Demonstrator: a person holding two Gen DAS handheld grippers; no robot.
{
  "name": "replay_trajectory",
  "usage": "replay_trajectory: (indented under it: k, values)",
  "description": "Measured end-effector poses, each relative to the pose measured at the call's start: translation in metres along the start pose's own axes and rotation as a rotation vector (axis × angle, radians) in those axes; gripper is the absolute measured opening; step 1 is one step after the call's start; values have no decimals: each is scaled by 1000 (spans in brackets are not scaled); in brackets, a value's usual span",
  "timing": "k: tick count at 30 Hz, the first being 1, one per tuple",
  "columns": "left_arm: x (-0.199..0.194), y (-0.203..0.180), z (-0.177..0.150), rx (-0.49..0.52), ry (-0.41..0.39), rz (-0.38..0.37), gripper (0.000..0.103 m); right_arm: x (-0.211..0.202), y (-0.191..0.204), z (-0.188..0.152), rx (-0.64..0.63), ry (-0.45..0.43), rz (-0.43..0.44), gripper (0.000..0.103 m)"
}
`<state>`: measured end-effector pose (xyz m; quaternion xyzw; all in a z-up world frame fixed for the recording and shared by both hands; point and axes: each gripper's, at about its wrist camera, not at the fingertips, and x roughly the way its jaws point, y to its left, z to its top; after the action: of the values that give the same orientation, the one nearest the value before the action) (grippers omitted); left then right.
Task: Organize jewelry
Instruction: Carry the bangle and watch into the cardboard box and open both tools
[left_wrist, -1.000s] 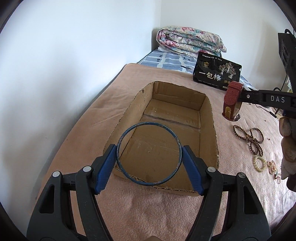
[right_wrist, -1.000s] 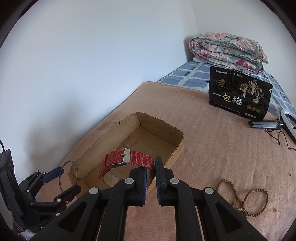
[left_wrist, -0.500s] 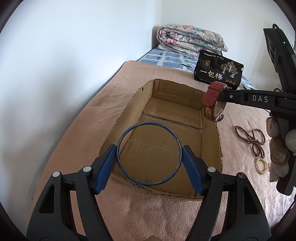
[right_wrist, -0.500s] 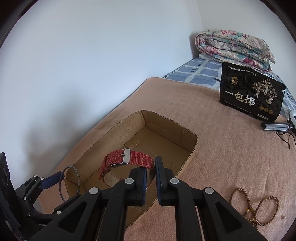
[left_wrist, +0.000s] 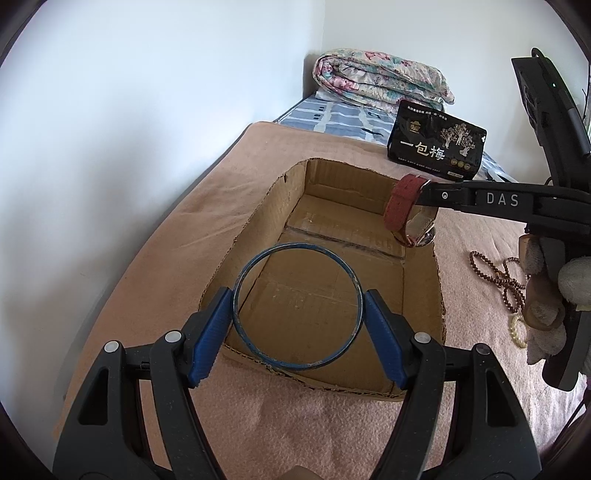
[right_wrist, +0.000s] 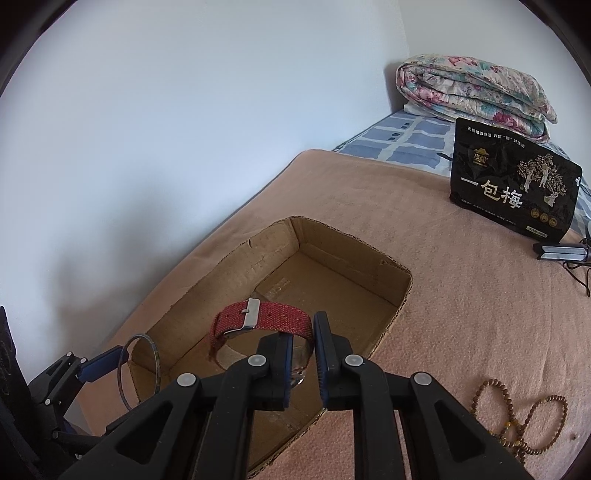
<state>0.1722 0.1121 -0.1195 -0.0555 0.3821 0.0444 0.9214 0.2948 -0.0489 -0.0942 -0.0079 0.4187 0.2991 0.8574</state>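
My left gripper (left_wrist: 295, 299) holds a thin dark blue bangle (left_wrist: 295, 367) upright across its width, just above the near end of an open cardboard box (left_wrist: 258, 218). The blue pads (left_wrist: 210, 332) press on the ring's two sides. My right gripper (right_wrist: 303, 325) hangs over the right side of the box (right_wrist: 399, 295). A red fabric-strap watch (right_wrist: 269, 317) sits between its pads, which are starting to open and still touch the strap. In the left wrist view the watch (left_wrist: 399, 203) dangles from that gripper (left_wrist: 424, 184) above the box's far right corner.
The box lies on a pink blanket (left_wrist: 184, 236) beside a white wall. To its right lie a brown bead strand (left_wrist: 495, 273) and a pale bead bracelet (left_wrist: 515, 328). A black pouch (left_wrist: 436, 147), a folded quilt (left_wrist: 380, 81) and a metal clamp with a cable (right_wrist: 561, 253) sit farther back.
My right gripper has carried the watch leftward from above the blanket to above the box's right side. The left gripper and bangle have stayed in place.
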Motion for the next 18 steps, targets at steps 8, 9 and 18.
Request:
replay_trajectory:
  k: [8, 9, 18]
  values:
    - [0, 1, 0, -10, 5, 7, 83, -5, 1, 1, -6, -31, -23, 74]
    - [0, 2, 0, -11, 7, 8, 83, -9, 2, 1, -8, -48, -26, 83]
    - [-3, 1, -2, -13, 13, 12, 83, -17, 11, 5, -40, -73, -47, 86]
